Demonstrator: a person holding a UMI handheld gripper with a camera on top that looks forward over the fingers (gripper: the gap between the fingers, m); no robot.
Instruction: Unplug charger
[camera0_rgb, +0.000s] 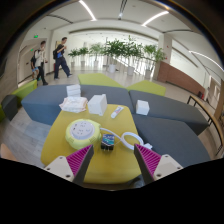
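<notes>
A small dark charger (107, 143) stands on a yellow table (100, 165), just ahead of my fingers. A white cable (131, 140) loops beside it on the right. A round yellow-green power hub (82, 131) lies to the left of the charger. My gripper (112, 158) is open and empty, its pink pads (80, 159) apart on either side of the bare yellow tabletop just short of the charger.
White boxes (97, 104) stand at the far end of the yellow table, another white box (142, 107) sits on the grey sofa block (160, 110). Green plants (125, 50) line the back. Two persons (62, 58) walk at the far left.
</notes>
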